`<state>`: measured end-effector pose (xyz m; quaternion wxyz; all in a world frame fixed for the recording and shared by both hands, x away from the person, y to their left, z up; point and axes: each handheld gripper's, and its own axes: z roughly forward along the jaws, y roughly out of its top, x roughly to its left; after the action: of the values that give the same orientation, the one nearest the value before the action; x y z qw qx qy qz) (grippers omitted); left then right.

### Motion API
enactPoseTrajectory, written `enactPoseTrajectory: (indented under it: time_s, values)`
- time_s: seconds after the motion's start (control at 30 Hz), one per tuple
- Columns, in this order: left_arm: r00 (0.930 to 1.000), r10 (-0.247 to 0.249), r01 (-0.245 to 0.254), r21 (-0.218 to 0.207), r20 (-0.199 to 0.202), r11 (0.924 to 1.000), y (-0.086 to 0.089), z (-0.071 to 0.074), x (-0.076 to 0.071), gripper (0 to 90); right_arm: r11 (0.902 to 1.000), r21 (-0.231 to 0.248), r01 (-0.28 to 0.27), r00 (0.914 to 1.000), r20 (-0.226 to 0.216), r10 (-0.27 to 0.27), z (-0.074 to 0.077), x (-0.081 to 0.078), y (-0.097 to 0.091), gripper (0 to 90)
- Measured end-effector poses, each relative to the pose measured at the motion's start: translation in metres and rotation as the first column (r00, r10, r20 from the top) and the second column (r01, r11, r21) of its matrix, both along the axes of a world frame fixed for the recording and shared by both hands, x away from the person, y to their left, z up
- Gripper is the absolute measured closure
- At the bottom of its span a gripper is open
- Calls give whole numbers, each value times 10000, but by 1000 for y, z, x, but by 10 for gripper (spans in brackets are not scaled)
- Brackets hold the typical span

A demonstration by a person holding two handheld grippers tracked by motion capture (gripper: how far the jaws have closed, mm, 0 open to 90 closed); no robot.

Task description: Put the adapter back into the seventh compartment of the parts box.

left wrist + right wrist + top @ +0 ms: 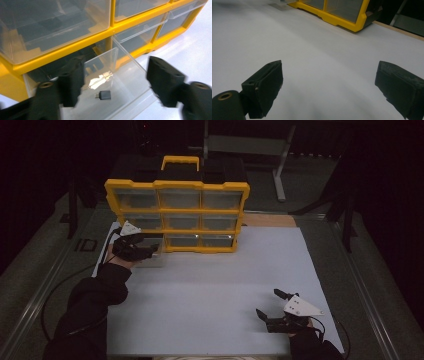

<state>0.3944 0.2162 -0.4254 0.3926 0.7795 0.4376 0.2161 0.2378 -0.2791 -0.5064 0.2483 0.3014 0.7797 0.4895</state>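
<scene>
A yellow organizer [176, 211] with several clear drawers stands upright at the back of the white mat. Its bottom-left drawer [151, 260] is pulled out. In the left gripper view a small grey adapter [103, 95] lies on the floor of this clear drawer [130, 72]. My left gripper [155, 249] hovers over the drawer, and its jaws stand open [113, 75] to either side of the adapter without touching it. My right gripper [269, 303] rests open near the front right of the mat, nothing between its jaws [328, 80].
The white mat [215, 280] covers the table between the organizer and the front edge. The organizer's corner [352, 23] shows far ahead of my right gripper. A metal stand [280, 180] is behind the table, and dark surroundings lie beyond.
</scene>
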Motion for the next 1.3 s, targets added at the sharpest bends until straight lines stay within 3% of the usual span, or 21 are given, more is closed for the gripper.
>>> enactPoseTrajectory:
  time_s: [0.23, 0.3, 0.33, 0.37, 0.5, 1.0, 1.3]
  values:
    - [9994, -304, 305, -38, 150, 9995, 1, 4, -5, 165, 10000, 7, 10, 10000, -11, -10, 0, 0, 0, 82]
    - [9969, -775, 776, -60, 103, 9970, 2, 4, -6, 130, 10000, -6, 8, 10000, -13, -8, 0, 0, 0, 82]
    - [9933, -1154, 1154, -190, -5, 9931, 2, 4, -6, 63, 10000, 13, 9, 10000, -7, -9, 0, 0, 0, 82]
    - [9927, -1204, 1205, -212, 17, 9925, 2, 4, -7, 10, 10000, -20, 9, 10000, -2, -9, 0, 0, 0, 82]
    - [9918, -1274, 1277, -350, 111, 9912, 3, 4, -10, 0, 10000, -21, -7, 10000, 4, 7, 0, 0, 1, 82]
    - [9926, -1135, 1144, -190, 435, 9933, 6, 10, -23, 0, 10000, -7, -6, 10000, -28, 6, 0, 0, 1, 82]
    - [9879, -1424, 1439, -203, 617, 9894, 2, 14, -37, 0, 10000, 1, -10, 10000, 11, 10, 0, 0, 0, 82]
